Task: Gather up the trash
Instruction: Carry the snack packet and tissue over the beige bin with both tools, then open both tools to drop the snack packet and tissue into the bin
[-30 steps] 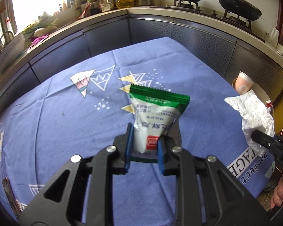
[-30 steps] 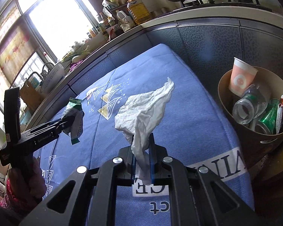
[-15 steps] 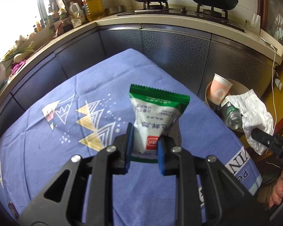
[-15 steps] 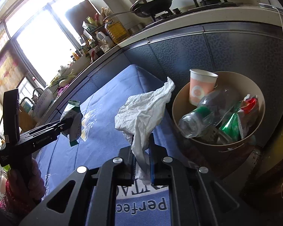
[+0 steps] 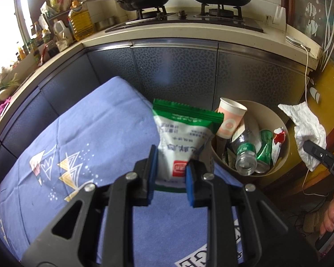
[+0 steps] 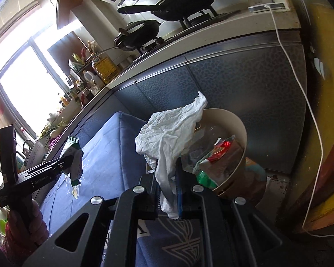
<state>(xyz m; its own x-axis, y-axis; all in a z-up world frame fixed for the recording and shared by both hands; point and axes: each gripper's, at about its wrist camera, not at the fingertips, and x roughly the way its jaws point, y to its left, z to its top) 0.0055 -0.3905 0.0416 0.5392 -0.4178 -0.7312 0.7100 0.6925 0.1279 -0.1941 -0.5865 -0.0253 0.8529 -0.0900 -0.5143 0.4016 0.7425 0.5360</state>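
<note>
Right gripper pinches crumpled tissue, trash bin just ahead-right, nearer. Left gripper pinches green snack packet, bin to its right.

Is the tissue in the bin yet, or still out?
Out. The right claw is shut on the crumpled tissue, held above the bin rim rather than among the trash inside.

Glossy plastic snack packet, crumpled matt paper tissue, cloth tablecloth.
</note>
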